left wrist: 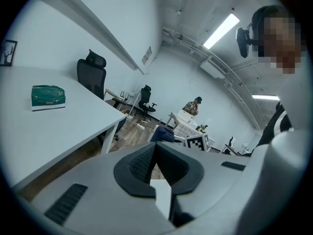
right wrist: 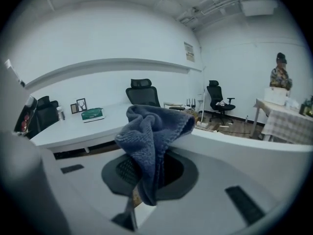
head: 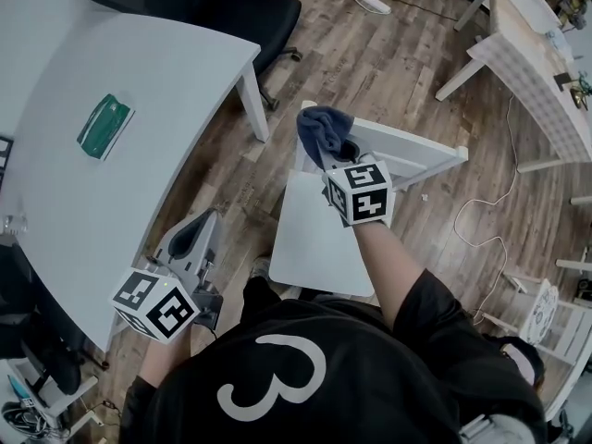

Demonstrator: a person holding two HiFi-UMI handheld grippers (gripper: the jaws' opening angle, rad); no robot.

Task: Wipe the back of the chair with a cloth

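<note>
A: What's around that's off-task?
B: White desk (head: 111, 155) on the left of the head view, with a green box (head: 104, 126) lying flat on it. Black office chair (head: 213, 7) just past its far corner.
A: Floor?
B: Wood planks (head: 388, 72). Power strip (head: 375, 3) near the top edge, white cable (head: 481, 205) trailing on the right. Checked-cloth table (head: 532, 72) top right.
A: Walls?
B: Long white shelf (right wrist: 112, 65) above the desk, small picture frame (right wrist: 81, 104) near the green box. Ceiling strip light (left wrist: 221, 29) is on.
</note>
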